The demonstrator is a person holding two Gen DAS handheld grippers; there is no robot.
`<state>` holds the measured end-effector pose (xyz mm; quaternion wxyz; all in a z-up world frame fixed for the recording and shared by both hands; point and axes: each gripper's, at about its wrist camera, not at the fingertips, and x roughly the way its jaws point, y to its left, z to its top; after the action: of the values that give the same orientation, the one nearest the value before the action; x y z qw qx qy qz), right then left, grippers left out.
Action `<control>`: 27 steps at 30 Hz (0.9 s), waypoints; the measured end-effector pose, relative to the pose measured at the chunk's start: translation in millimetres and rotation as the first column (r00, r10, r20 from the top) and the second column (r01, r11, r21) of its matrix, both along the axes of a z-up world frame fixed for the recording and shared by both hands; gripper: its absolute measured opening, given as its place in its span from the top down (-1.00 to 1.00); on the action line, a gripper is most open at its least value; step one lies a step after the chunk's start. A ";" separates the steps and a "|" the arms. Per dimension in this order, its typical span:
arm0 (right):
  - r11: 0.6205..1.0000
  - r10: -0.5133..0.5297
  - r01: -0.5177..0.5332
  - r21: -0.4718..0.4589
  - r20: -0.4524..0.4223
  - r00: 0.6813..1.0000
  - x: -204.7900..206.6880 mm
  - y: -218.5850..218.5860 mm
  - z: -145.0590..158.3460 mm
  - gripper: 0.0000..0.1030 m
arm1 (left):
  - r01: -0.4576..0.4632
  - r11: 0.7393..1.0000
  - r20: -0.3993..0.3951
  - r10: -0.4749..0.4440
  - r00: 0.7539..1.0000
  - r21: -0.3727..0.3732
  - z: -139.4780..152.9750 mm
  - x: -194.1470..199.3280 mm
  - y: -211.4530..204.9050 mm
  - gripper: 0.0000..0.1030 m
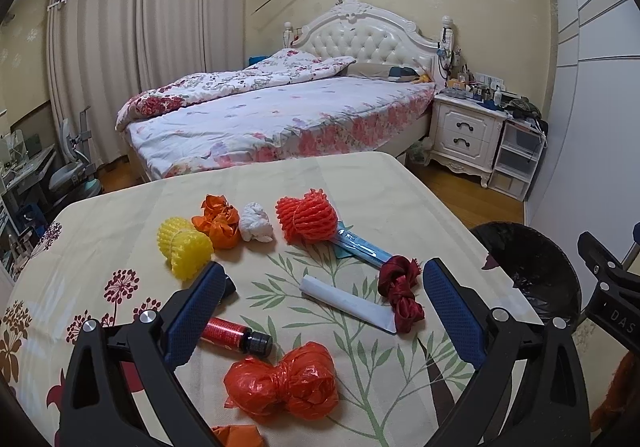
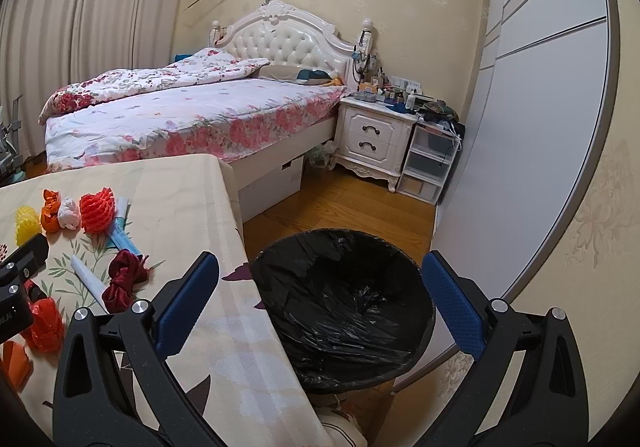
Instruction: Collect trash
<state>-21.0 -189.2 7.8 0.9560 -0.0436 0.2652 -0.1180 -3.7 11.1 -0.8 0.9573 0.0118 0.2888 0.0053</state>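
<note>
Trash lies on the floral tablecloth (image 1: pixel 120 215): a knotted red plastic bag (image 1: pixel 282 383), a red bottle with a black cap (image 1: pixel 236 335), a white paper roll (image 1: pixel 344 303), a dark red ribbon knot (image 1: pixel 402 287), a blue wrapper (image 1: pixel 364 247), a red foam net (image 1: pixel 308 217), a white wad (image 1: pixel 257 223), an orange wad (image 1: pixel 216 221) and a yellow foam net (image 1: pixel 184 247). My left gripper (image 1: pixel 324 283) is open and empty above them. My right gripper (image 2: pixel 320 279) is open and empty over the black-lined bin (image 2: pixel 344 307), beside the table.
An orange scrap (image 1: pixel 236 435) lies at the near table edge. A bed (image 1: pixel 280 115), a white nightstand (image 1: pixel 464 131) and plastic drawers (image 1: pixel 516 159) stand beyond. A wardrobe (image 2: pixel 540 107) lines the right. A desk and chair (image 1: pixel 68 171) stand at the left.
</note>
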 end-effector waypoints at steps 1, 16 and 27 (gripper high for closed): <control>1.000 0.000 0.000 -0.001 0.000 1.000 0.6 1.8 -0.1 -0.92 | -0.001 1.000 0.000 0.001 1.000 0.001 0.1 -0.3 0.3 -0.87; 1.000 0.000 0.000 -0.003 0.000 1.000 0.8 2.7 -0.1 -0.92 | 0.000 1.000 0.000 0.000 1.000 -0.003 0.5 0.3 2.0 -0.87; 1.000 0.001 -0.001 -0.003 0.001 1.000 1.0 3.1 0.0 -0.92 | -0.007 1.000 -0.004 0.007 1.000 -0.006 -1.5 -0.9 6.6 -0.87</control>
<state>-20.0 -186.1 7.8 0.9560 -0.0450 0.2647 -0.1181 -4.6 17.8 -2.3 0.9567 0.0081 0.2907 0.0076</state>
